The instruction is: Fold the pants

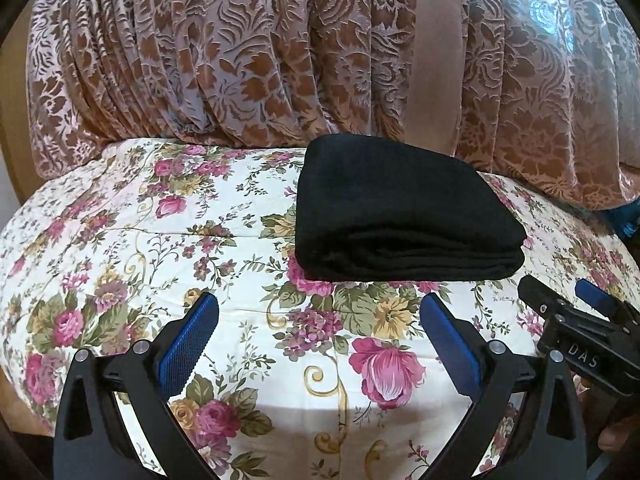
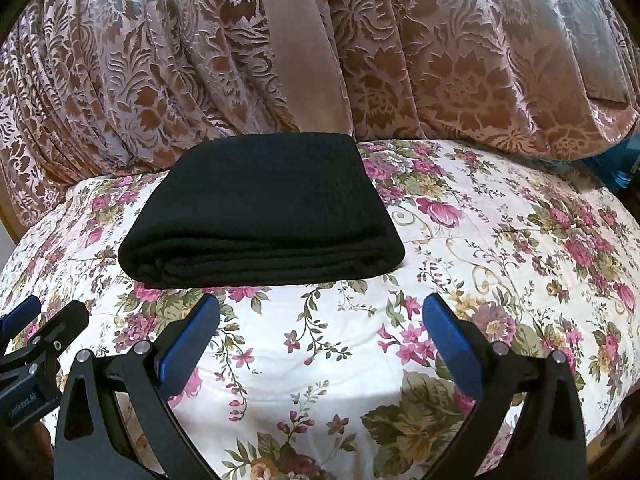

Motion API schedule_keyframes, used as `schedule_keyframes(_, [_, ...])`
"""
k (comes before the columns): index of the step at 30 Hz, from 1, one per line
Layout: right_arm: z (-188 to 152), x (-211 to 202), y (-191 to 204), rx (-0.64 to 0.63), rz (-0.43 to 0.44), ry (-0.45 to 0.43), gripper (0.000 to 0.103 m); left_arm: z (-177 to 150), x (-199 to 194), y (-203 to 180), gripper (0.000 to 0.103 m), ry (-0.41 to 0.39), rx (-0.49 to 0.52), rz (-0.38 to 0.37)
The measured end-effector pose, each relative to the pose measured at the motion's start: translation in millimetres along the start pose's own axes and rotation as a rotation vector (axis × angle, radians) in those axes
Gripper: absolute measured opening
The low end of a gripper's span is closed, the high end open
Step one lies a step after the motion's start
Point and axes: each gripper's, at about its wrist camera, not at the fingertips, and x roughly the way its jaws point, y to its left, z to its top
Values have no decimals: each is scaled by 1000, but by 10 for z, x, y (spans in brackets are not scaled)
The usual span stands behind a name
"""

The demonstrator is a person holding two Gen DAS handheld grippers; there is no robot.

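Observation:
Black pants (image 1: 404,212) lie folded into a thick, neat rectangle on a floral bedspread (image 1: 140,248), stacked layers facing me. In the right wrist view the same pants (image 2: 260,212) sit left of centre. My left gripper (image 1: 320,320) hovers short of the pants' near edge, jaws wide open and empty, over bare bedspread. My right gripper (image 2: 320,320) is likewise open and empty, just short of the pants and to their right. The right gripper (image 1: 568,312) shows at the left wrist view's right edge. The left gripper (image 2: 36,324) shows at the right wrist view's left edge.
A brown and pale floral curtain (image 1: 280,60) hangs right behind the bed, touching the bedspread's far edge behind the pants. Something blue (image 1: 628,224) peeks out at the far right under the curtain. A wooden surface (image 1: 12,152) shows at the far left.

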Motion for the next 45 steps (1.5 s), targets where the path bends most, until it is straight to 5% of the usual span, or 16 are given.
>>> schedule_keyframes(45, [-79,-5,8,-18,-14,-8,101,22,-165,-22,100,-33,9,11])
